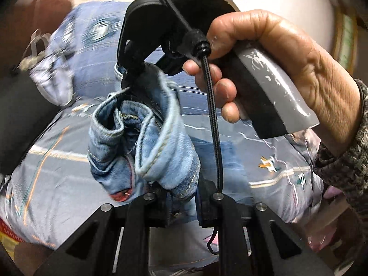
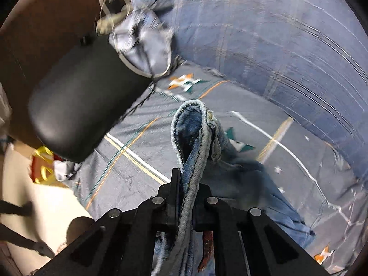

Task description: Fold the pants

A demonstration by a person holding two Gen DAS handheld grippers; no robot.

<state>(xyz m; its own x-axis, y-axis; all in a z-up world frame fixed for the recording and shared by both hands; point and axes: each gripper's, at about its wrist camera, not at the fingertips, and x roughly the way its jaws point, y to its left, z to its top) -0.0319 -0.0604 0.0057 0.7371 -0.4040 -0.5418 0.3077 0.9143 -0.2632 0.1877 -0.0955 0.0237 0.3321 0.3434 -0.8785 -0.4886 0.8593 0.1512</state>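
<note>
Both claws clamped on the jeans [image 1: 142, 142]: left gripper [image 1: 181, 203] pinches a bunched denim fold at the bottom of its view, right gripper [image 2: 186, 203] pinches a doubled hem or waistband edge that loops up between its fingers [image 2: 174, 197]. Jeans hang off the bed sheet [image 2: 138, 124], lifted, with the rest trailing down to the right in the right view. From the left camera the right gripper shows again, top centre, also biting the jeans, with the right hand [image 1: 280, 64] wrapped round its grey handle [image 1: 276, 87] and a black cable [image 1: 214, 124] dropping from it straight across the frame, partly covering the denim and sheet. Sheet is blue-grey, with white and orange lines and small star prints. Blue pillow or duvet [image 2: 276, 46] sits bulked up behind, close to the jeans. Black rounded object [image 2: 78, 96] crowds the left side, overlapping the sheet edge; can't tell what it is. Crumpled grey cloth [image 2: 142, 48] with pale straps lies just beyond it. Brown headboard-like panel [image 2: 46, 23] behind. Red-and-yellow item [image 2: 42, 165] on the pale floor at left. Heavy motion blur all over.
</note>
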